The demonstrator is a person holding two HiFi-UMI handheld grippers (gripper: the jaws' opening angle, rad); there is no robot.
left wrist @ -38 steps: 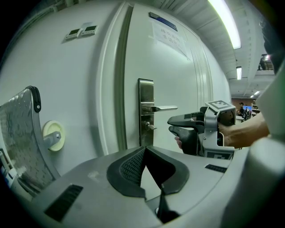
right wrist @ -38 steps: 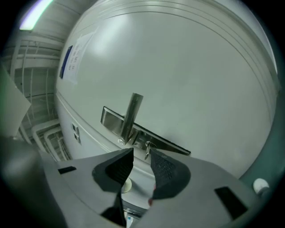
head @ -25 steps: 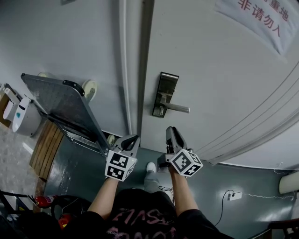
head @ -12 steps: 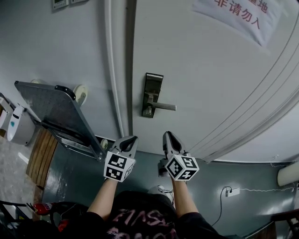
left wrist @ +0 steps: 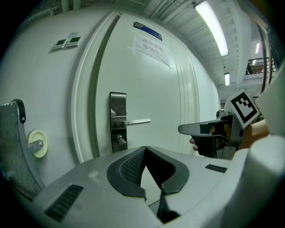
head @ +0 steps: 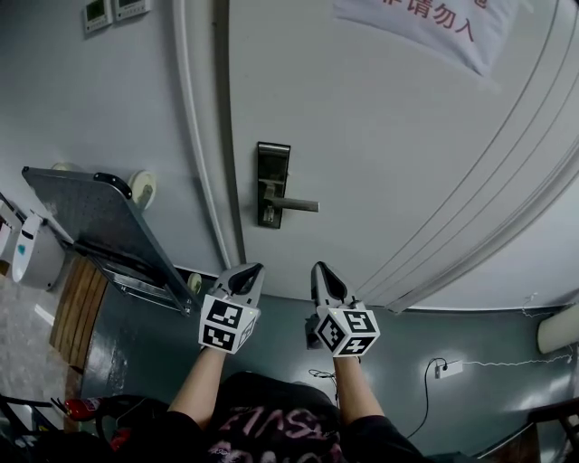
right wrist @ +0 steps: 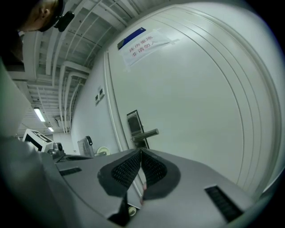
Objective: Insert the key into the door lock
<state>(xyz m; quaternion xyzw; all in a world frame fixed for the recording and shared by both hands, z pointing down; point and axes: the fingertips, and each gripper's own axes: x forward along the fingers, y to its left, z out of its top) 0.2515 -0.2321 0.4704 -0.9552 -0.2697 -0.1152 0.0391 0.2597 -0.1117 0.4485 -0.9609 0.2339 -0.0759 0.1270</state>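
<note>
The left gripper (left wrist: 144, 148) has its jaws brought together. The tips of the ribbed dark pads (left wrist: 131, 167) meet, with only a narrow wedge of gap widening back toward the camera, and nothing is caught in it. The right gripper (right wrist: 141, 152) has just been closing and is now pinched shut. Its pads touch at the tips and nothing is visibly clamped there. A small pale speck (right wrist: 142, 187) sits low at the root of the pads, too small to identify.

In the head view both grippers are held out side by side in front of the person, near each other but not touching. Each has its marker cube (head: 224, 324) toward the body and points at the white door (head: 398, 163). Neither gripper touches the door or its hardware.

The door lock (head: 272, 184) is a tall dark metal plate near the door's left edge, above and ahead of the grippers and well apart from both. Its lever handle (head: 295, 205) juts out level to the right. A small round cylinder (left wrist: 120, 140) sits on the plate just below the handle.

A paper notice (head: 425, 23) is stuck high on the door. To the left, a grey platform trolley (head: 99, 222) leans tilted against the wall (head: 90, 99).
</note>
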